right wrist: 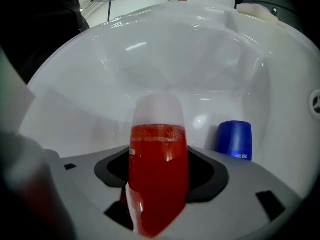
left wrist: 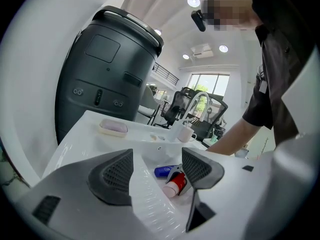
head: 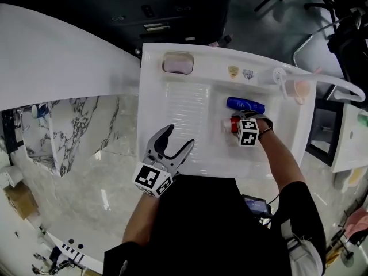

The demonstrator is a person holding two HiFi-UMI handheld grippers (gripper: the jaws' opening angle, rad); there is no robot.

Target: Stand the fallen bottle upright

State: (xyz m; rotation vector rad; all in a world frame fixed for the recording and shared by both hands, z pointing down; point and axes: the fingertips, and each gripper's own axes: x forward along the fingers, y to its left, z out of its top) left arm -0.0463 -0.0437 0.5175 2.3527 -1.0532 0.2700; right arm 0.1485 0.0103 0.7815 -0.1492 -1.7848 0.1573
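Note:
A red bottle (head: 234,124) with a white cap is in the white sink basin (head: 190,105). My right gripper (head: 238,119) points steeply down over it. In the right gripper view the red bottle (right wrist: 159,169) fills the gap of the right gripper (right wrist: 160,171); both pads lie against its sides and the cap end points away at the basin floor. From the left gripper view the red bottle (left wrist: 177,182) leans, cap low. My left gripper (head: 180,135) hovers at the sink's near rim, open and holding nothing, as the left gripper (left wrist: 157,169) also shows in its own view.
A blue bottle (head: 245,104) lies in the basin just beyond the red one. A soap bar (head: 177,64) sits on the back rim, and a mug (head: 299,89) stands by the white tap (head: 322,82). Marble counter (head: 86,154) lies left; a dark bin (left wrist: 107,69) is behind.

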